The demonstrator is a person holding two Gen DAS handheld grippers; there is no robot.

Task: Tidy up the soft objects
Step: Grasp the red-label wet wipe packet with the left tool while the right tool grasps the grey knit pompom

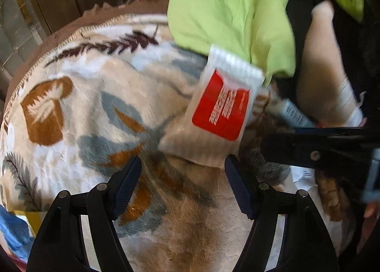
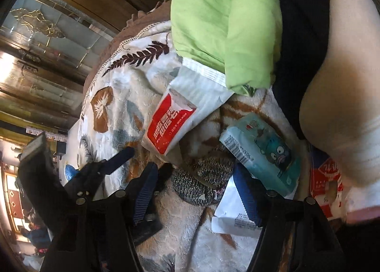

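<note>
Two hand-held grippers spread, left [image 1: 182, 167] just below wipes packet [image 1: 213, 108], right [image 2: 197, 181] near tissue pack [image 2: 263, 150].

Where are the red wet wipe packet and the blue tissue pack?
red wet wipe packet [image 1: 219, 110]: left wrist view, on its red label.
blue tissue pack [image 2: 263, 146]: right wrist view, on its printed front.

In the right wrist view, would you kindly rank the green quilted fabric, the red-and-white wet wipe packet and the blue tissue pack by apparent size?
1. Green quilted fabric, clearly largest.
2 and 3. Red-and-white wet wipe packet and blue tissue pack: they look much alike, and the packet is partly tucked under the fabric, so I would not rank them.
</note>
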